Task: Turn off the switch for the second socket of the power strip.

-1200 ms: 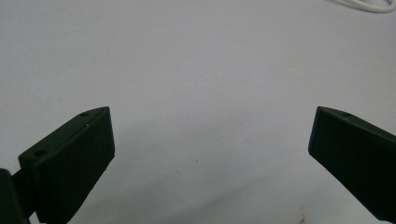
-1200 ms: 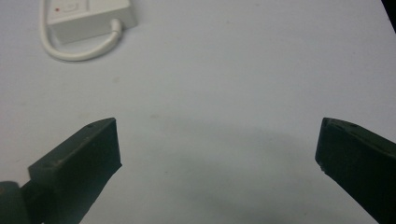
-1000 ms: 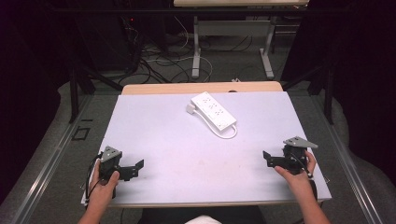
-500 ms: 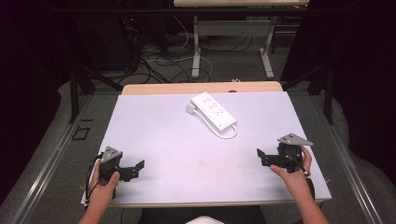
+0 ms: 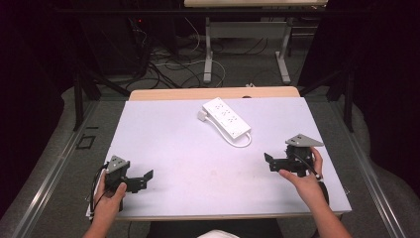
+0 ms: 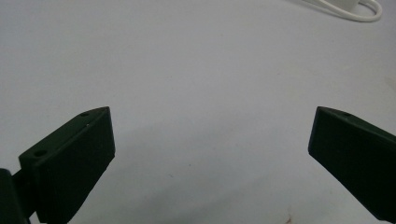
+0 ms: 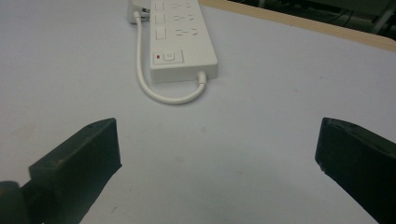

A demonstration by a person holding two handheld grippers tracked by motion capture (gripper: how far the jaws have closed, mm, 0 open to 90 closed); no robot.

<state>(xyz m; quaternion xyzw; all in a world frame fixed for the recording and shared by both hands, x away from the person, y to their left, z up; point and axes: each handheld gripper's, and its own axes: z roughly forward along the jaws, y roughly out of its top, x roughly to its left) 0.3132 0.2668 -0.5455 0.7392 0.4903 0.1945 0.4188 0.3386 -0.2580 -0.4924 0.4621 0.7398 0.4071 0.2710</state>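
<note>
A white power strip (image 5: pixel 225 118) lies diagonally at the far middle of the pale table sheet (image 5: pixel 173 139). Its short white cable (image 5: pixel 241 144) loops from the near end, and its plug (image 5: pixel 201 116) lies beside its far end. My right gripper (image 5: pixel 269 161) hovers open at the near right and points left. In the right gripper view the power strip (image 7: pixel 182 37) and its cable (image 7: pixel 163 95) lie ahead of my right gripper (image 7: pixel 217 149), apart from the wide-spread jaws. My left gripper (image 5: pixel 146 179) rests open at the near left. In its own view my left gripper (image 6: pixel 210 140) frames bare sheet, with the cable loop (image 6: pixel 345 10) far off.
A wooden table edge (image 5: pixel 213 93) shows beyond the sheet. Behind it, on the floor, stand the metal legs of another table (image 5: pixel 208 44) and a tangle of cables (image 5: pixel 168 59). Dark floor drops away on both sides.
My right gripper has moved left and a little farther up the table, toward the power strip. The left gripper has stayed put.
</note>
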